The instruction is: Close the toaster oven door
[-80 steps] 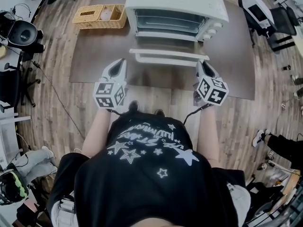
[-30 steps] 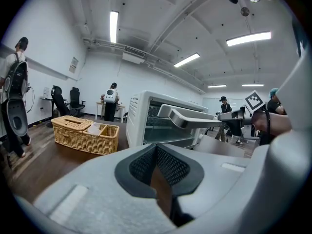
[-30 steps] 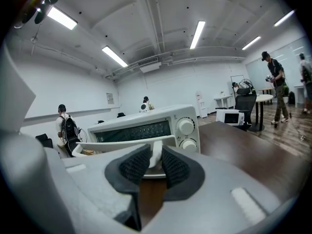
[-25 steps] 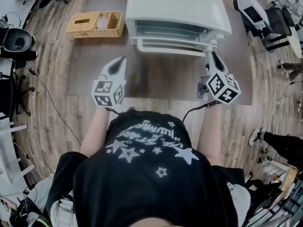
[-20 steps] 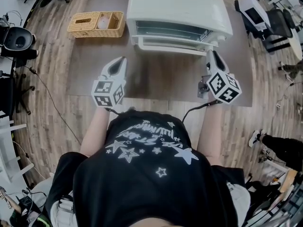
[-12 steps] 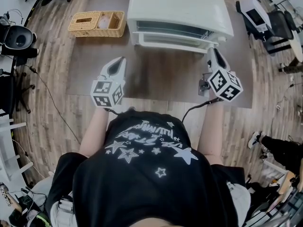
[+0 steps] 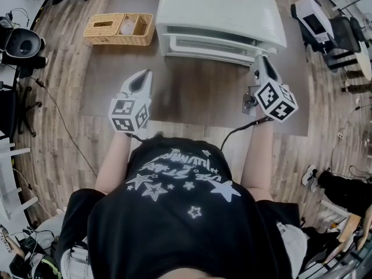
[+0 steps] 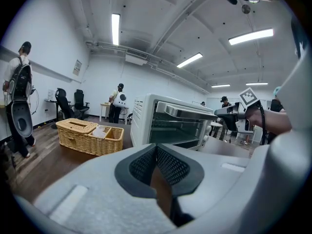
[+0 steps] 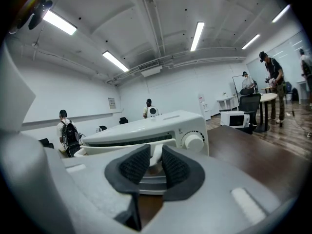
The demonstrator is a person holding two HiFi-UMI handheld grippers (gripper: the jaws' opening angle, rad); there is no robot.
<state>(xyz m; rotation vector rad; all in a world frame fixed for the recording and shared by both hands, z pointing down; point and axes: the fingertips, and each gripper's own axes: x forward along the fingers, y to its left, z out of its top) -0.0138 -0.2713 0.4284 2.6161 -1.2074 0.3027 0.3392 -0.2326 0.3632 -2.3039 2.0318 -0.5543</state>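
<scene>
The toaster oven [image 7: 221, 10] stands at the far side of the tabletop [image 7: 192, 100]. Its door [image 7: 203, 42], lying flat open a few seconds ago, has swung up nearly upright, though it is not yet seated. My right gripper [image 7: 260, 64] has its jaws pinching the right end of the door handle [image 9: 155, 152] — I judge one short push inward finishes the job — while my left gripper [image 7: 142, 79] hangs over the tabletop, jaws pressed together on nothing.

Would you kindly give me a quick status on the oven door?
Right tongs clamped on door handle. Left tongs shut, empty. Door ajar, nothing blocking.
</scene>
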